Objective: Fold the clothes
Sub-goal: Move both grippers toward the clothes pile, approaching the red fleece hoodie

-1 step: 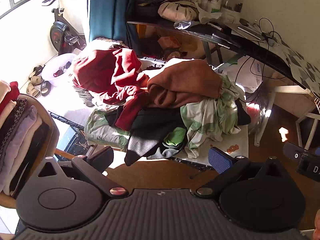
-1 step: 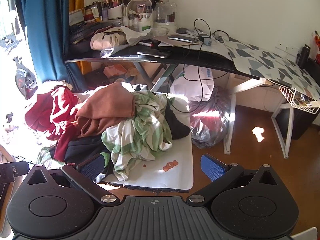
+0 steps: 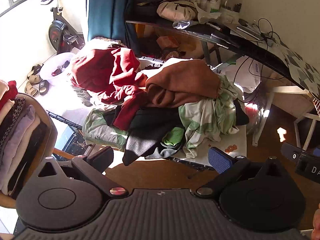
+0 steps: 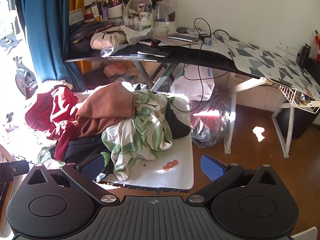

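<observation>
**A:** Starting at the far left, what's that stack?

**B:** Folded clothes point(image 3: 14, 132) piled on a round-backed chair point(image 3: 51, 124), close by my left side. I reckon finished pieces go there because it's within easy reach. My left gripper point(image 3: 160, 158) hangs in front of the heap, fingers spread wide, nothing between them.

**A:** And the heap itself?

**B:** The unfolded clothes sit on a low white mat point(image 4: 180, 172) on the floor, in front of the desk point(image 4: 180, 56). From the left: a red garment point(image 3: 104, 76), then a brown one point(image 3: 184, 82) draped on top, black fabric point(image 3: 152, 128) underneath, and a green-and-white piece point(image 4: 144, 132) spilling toward the right.

**A:** Your right side?

**B:** The right gripper point(image 4: 152, 168) is also held apart and empty, low over the mat's near edge, its left pad just beside the green-and-white cloth. I'd judge both tools are open because I'm about to pick a garment. The brown one lies uppermost, so it should lift free without dragging the others.
</observation>
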Demonstrator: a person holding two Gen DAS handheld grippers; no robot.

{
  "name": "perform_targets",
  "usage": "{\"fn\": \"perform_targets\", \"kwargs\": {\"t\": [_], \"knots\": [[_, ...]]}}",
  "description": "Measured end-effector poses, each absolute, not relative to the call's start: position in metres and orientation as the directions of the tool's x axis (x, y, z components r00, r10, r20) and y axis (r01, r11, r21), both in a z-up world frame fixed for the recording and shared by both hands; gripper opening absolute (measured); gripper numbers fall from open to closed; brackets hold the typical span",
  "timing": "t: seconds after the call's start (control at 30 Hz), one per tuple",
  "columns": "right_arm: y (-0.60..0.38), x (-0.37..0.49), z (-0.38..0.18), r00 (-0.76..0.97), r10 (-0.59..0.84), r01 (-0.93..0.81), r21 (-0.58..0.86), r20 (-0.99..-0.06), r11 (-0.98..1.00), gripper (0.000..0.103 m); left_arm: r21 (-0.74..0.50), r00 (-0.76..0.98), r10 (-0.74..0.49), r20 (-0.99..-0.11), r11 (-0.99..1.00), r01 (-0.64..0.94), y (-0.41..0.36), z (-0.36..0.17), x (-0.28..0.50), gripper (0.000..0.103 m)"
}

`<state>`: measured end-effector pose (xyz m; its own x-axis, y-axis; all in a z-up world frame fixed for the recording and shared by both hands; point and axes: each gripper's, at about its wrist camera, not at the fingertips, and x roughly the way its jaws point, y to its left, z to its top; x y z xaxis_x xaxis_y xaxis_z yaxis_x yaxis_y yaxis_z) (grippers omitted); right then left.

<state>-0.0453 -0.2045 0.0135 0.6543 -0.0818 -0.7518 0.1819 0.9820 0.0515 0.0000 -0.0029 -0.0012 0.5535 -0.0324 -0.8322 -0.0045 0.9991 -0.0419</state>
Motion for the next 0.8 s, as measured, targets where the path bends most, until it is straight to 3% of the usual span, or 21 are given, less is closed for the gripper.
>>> {"fn": "perform_targets", "kwargs": {"t": [0.2,0.5,0.8], "knots": [[-0.207,-0.035,0.016,0.645,-0.086,0.177,0.040,-0.759,0.983,0.102,-0.031,0.525,-0.016,-0.851,0.999,-0.021,-0.005,-0.005,0.005,0.103],[-0.223,-0.012,0.021,0.713,-0.053,0.163,0.091,-0.699,0.982,0.102,-0.033,0.532,0.017,-0.846,0.996,-0.084,0.005,0.001,0.027,0.103],[-0.226,0.011,0.018,0.727,-0.012,0.064,0.050,-0.686,0.997,0.102,-0.024,0.512,0.023,-0.859,0.996,-0.086,-0.013,-0.003,0.044,0.103]]}}
